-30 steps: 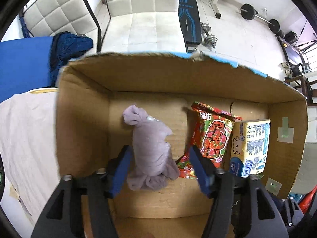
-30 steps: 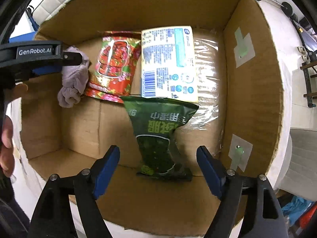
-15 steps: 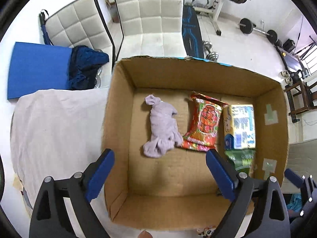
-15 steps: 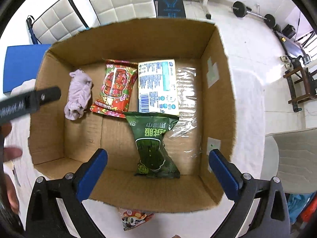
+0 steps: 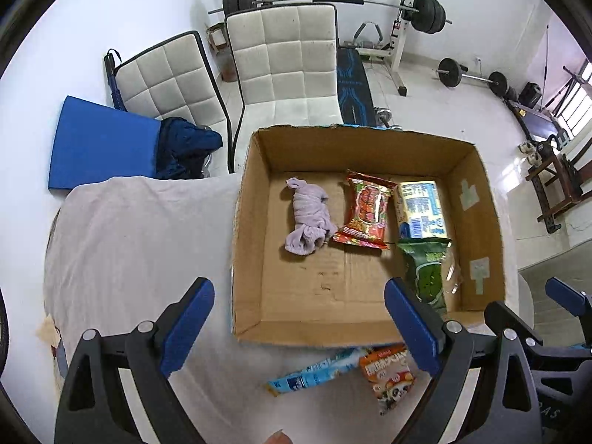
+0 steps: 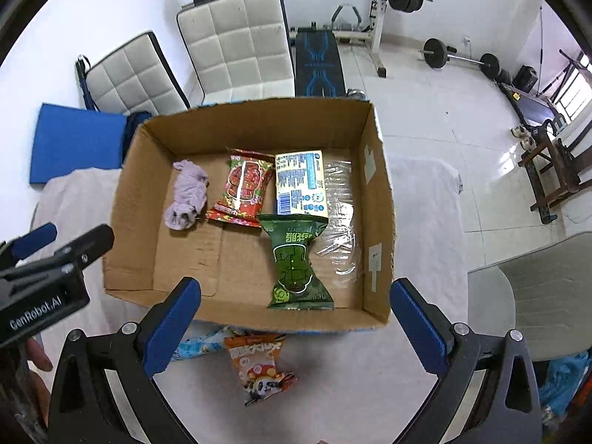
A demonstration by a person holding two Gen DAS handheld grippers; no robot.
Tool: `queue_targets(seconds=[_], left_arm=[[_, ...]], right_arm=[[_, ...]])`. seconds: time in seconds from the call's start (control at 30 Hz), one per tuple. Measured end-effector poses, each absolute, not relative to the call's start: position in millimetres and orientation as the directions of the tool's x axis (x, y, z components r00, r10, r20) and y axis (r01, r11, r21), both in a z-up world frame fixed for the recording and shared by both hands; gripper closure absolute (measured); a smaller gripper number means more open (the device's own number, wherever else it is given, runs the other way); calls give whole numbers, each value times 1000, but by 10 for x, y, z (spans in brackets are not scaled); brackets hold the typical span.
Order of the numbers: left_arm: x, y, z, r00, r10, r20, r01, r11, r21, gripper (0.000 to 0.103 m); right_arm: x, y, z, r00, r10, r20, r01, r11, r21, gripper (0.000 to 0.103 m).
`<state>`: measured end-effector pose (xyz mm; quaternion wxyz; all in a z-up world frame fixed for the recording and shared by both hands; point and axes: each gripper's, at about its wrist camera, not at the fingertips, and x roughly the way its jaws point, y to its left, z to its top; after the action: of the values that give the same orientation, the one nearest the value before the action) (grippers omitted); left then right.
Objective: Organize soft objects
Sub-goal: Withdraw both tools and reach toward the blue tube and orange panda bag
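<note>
An open cardboard box [image 5: 248, 244] [image 6: 381, 199] sits on a cloth-covered table. Inside lie a purple rolled cloth [image 5: 309, 218] [image 6: 187, 194], a red snack bag [image 5: 366, 211] [image 6: 242, 188], a yellow-blue packet [image 5: 421, 209] [image 6: 300, 183] and a green snack bag [image 5: 425, 277] [image 6: 296, 262]. Outside the box's near wall lie an orange panda snack bag [image 5: 390, 377] [image 6: 261, 366] and a blue wrapper [image 5: 314, 372] [image 6: 196, 344]. My left gripper [image 5: 298, 327] is open and empty above the near edge. My right gripper [image 6: 294, 327] is open and empty, above the orange bag.
The table wears a pale cloth [image 5: 129, 244]. Two white padded chairs [image 5: 288, 66] and a blue mat [image 5: 96, 148] stand behind it. A weight bench and barbells [image 6: 318, 55] fill the floor beyond. A grey seat [image 6: 536, 281] is at the right.
Both grippers have pulled back and up out of the box. The left one has let go of the purple cloth, the right one left the green bag. Both stand wide open.
</note>
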<state>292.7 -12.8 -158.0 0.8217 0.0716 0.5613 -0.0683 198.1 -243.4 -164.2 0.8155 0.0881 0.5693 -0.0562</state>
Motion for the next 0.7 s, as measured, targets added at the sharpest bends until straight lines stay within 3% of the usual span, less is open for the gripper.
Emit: queue_targets(seconds=[0.33,0.7], left_arm=[[2497,23,-1649,335,-28,-942,163,986,29,8],[2086,242,-2977,157,208,-965,246,939,243,8]], right_arm=[[1592,-2367,-1546,327,54,-944,179,977,117,0],[1384,-1928,-3083,11,154,-988,90,984,155,0]])
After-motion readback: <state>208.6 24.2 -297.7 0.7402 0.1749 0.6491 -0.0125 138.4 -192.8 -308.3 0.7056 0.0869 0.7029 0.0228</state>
